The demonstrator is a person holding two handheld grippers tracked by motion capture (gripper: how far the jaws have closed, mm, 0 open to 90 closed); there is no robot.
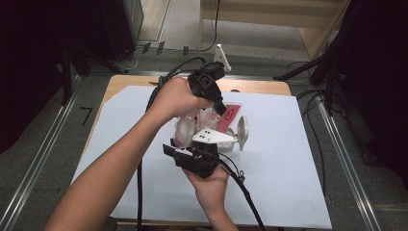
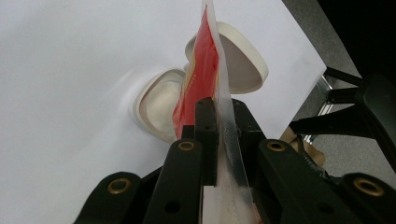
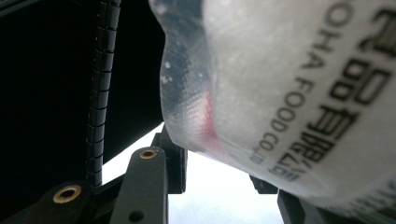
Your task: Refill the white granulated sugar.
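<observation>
The bag [image 1: 202, 122] is a clear plastic pouch packed with white grains, with a red band at its top edge; it hangs above the white-covered surface [image 1: 284, 183] between both hand-held grippers. Nearest the person, the right hand-held gripper [image 1: 192, 153] holds the bag's lower end: in the right gripper view its jaws stand on either side of the bulging pouch [image 3: 289, 93], pressed against it. Black print runs along the plastic there; "OHA FOOD CO" can be read, the first letters cut off, beside larger characters too blurred and cropped to make out. A pink-red streak shows through the film near the fold.

Beyond the bag's middle, the left hand-held gripper [image 1: 222, 109] pinches the flat sealed top edge; in the left gripper view the jaws are closed tight on the ribbed clear seal and the red strip [image 2: 205, 70]. The white oval label on the red band is too small to read.

Just past the bag, on the surface, lie a cream shallow dish [image 2: 156, 107] and a cream lid [image 2: 243, 58] leaning by it, both partly hidden behind the bag.
</observation>
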